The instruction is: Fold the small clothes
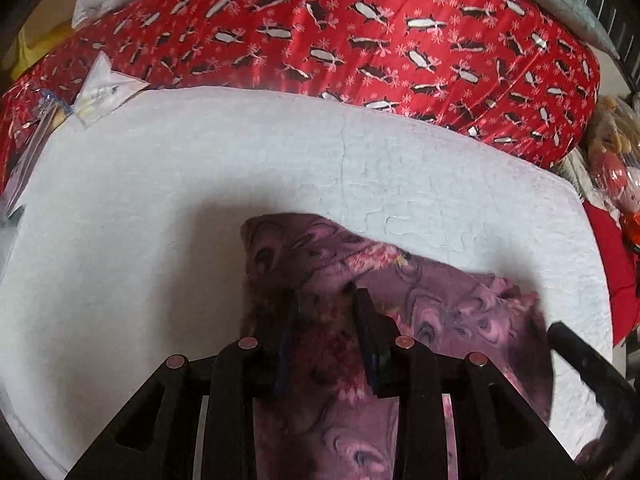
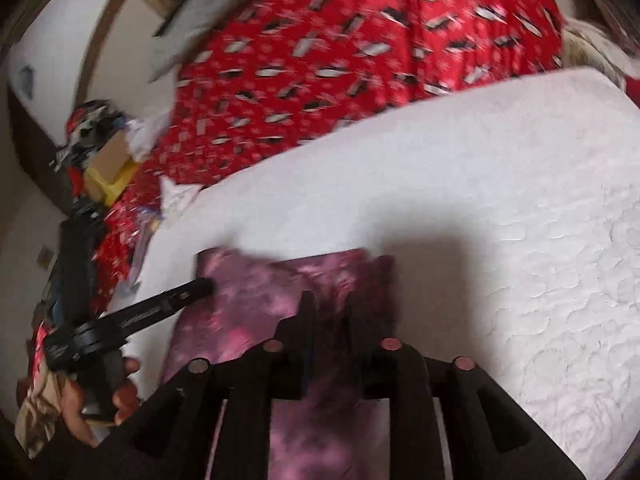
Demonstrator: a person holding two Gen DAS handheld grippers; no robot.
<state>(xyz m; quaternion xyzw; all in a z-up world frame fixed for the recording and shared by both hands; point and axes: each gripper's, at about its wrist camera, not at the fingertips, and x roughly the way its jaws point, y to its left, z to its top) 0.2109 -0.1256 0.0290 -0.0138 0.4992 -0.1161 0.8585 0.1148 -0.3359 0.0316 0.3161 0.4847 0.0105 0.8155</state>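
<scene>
**Both claws on the purple cloth**

Here's the purple cloth (image 1: 440, 300), a small patterned piece lying rumpled on the white quilted pad (image 1: 160, 200), near its front edge. The left claw (image 1: 326, 300) is right on top of it, fingers set narrowly apart with a bunched ridge of the fabric rising between them; whether they actually pinch it, I can't tell. From the right wrist camera, blurred, the right claw (image 2: 330, 300) sits over the same cloth (image 2: 248, 304) with a narrow gap too, fabric underneath, grip unclear. Off to the left there, the person's left hand (image 2: 100, 404) grips the other tool's handle, its tip touching the cloth's left side. Behind the pad lies a red blanket (image 1: 360, 40) printed with penguins
</scene>
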